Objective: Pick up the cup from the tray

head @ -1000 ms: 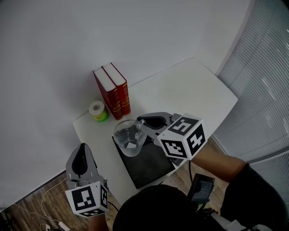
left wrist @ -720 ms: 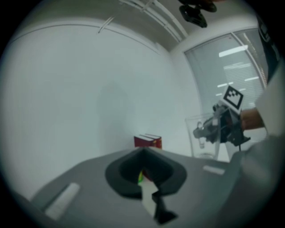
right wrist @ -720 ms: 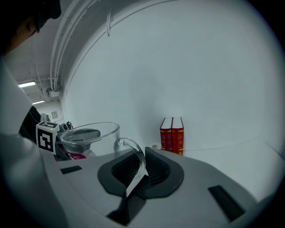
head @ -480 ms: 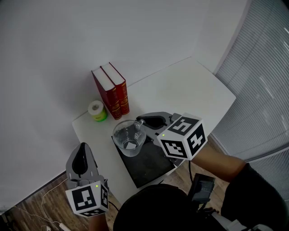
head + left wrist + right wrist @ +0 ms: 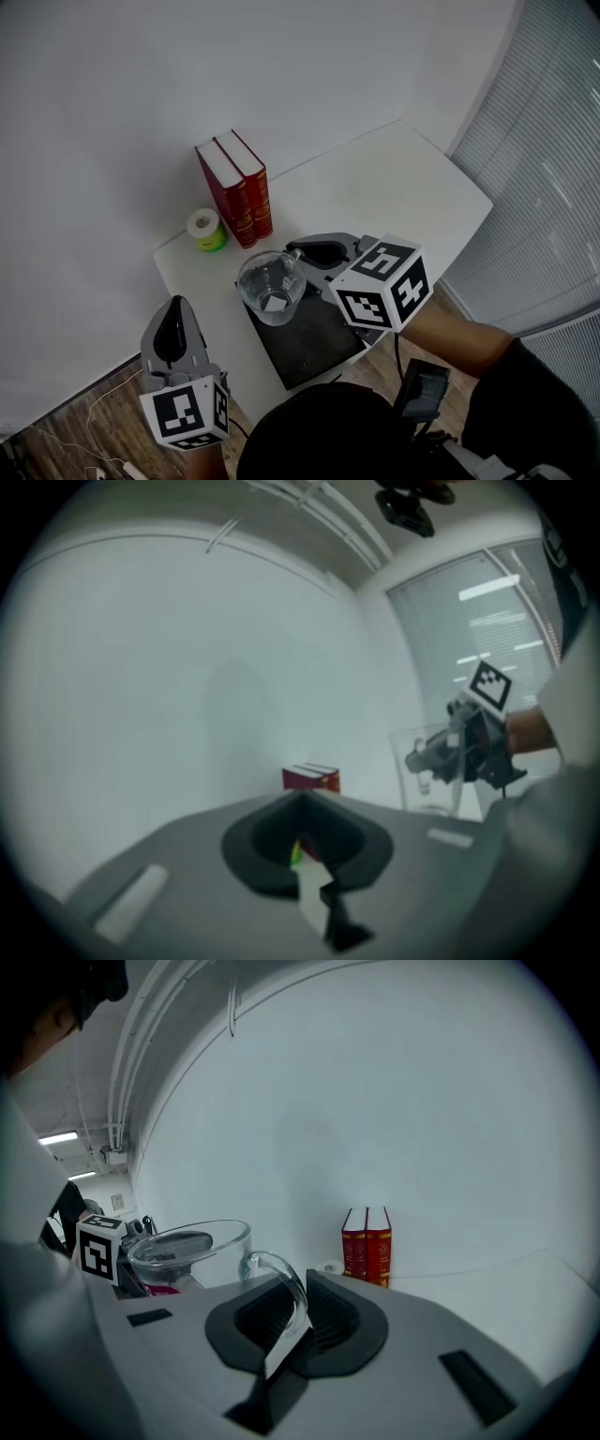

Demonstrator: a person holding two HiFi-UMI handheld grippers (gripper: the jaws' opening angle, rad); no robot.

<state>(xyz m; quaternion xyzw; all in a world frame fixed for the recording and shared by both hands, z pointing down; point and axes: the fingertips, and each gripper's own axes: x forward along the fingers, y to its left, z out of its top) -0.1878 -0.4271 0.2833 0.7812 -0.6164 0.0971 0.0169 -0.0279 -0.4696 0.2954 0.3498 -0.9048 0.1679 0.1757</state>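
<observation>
My right gripper (image 5: 301, 263) holds the clear glass cup (image 5: 270, 289) by its handle, jaws just loosening a little; my left gripper (image 5: 174, 307) is squeezed closed.

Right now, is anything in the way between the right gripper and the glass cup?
No, nothing visible. The right gripper already grips the glass cup by its handle; its jaws have just opened slightly.
</observation>
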